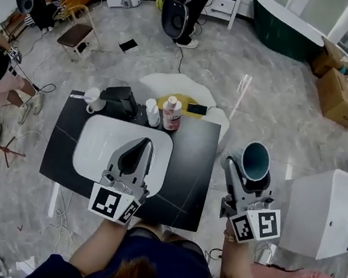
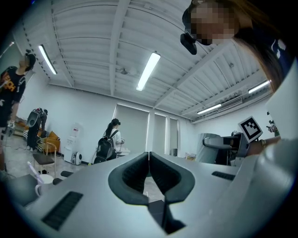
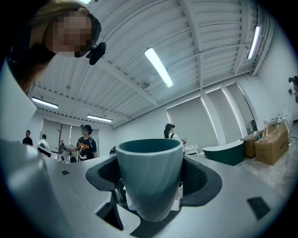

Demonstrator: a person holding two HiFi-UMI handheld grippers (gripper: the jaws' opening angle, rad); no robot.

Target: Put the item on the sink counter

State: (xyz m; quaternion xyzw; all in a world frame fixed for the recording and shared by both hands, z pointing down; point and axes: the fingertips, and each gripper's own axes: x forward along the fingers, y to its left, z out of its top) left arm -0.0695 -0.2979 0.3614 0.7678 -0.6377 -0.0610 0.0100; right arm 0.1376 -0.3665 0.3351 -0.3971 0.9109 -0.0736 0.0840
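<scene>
Looks like the carry step: the right gripper is clamped on the teal tapered ceramic cup, upright. The black stone sink counter sits off to its left. The left gripper is closed and empty. Next I'd swing left and lower it onto bare countertop.

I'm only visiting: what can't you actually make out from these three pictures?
- Labels on the two bottles at the back: too small to read in the head view.
- Part of the white basin: covered by the left gripper in the head view.
- Base of the teal cup: hidden by the right gripper body in its own view.
- The sink counter: out of frame in both gripper views.
</scene>
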